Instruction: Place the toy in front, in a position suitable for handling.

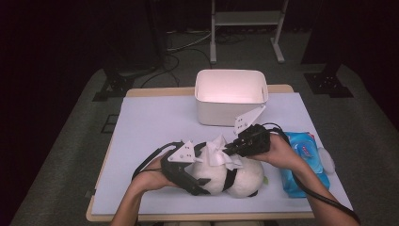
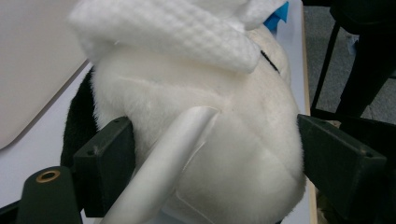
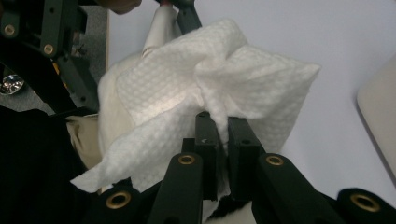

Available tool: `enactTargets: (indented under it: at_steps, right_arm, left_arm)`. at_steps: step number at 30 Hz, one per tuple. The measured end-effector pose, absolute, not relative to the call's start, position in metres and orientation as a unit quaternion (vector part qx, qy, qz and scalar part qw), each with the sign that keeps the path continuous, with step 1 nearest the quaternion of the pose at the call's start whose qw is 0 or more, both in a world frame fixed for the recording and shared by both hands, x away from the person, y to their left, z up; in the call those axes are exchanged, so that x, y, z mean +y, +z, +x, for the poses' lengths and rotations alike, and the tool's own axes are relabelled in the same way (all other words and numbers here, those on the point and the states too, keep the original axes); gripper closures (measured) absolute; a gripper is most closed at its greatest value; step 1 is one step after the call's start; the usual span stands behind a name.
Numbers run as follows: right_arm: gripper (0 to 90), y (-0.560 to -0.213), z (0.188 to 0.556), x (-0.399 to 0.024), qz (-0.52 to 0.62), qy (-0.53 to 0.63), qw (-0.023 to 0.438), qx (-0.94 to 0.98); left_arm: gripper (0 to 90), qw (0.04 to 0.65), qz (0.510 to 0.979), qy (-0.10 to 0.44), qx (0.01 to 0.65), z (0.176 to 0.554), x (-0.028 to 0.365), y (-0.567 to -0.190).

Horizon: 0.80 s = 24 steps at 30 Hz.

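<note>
The right gripper [image 3: 223, 123] pinches a crumpled white wipe [image 3: 205, 88] between its closed jaws, the wipe draped over the top of a plush panda [image 1: 226, 174] lying on the white mat [image 1: 150, 127]. The left gripper [image 2: 205, 154] clamps the panda's white body from both sides, a satin label [image 2: 173, 154] between its jaws. Most of the panda is hidden from above by both grippers and the wipe; its face cannot be made out. Beyond the panda stands a white bin [image 1: 230, 96]; just right of the panda lies a blue wipe pack [image 1: 306, 160], partly covered by the person's right forearm.
</note>
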State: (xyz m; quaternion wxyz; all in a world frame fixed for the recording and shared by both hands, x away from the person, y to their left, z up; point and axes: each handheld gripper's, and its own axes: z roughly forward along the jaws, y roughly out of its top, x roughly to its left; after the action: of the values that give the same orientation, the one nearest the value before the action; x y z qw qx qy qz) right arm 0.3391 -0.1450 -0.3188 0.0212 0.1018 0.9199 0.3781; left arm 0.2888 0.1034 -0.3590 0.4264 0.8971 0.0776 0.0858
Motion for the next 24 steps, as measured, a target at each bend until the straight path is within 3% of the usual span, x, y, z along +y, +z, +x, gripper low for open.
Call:
enactTargets:
  at_steps: [11, 24]
  right_arm:
    - [83.6, -0.309, 0.352, -0.114, 0.086, 0.364, 0.027, 0.927]
    - [83.6, -0.324, 0.345, -0.150, 0.121, 0.349, 0.019, 0.929]
  left_arm:
    - [15.2, 0.426, 0.898, 0.081, 0.078, 0.288, 0.104, -0.361]
    - [15.1, 0.425, 0.898, 0.075, 0.084, 0.292, 0.107, -0.364]
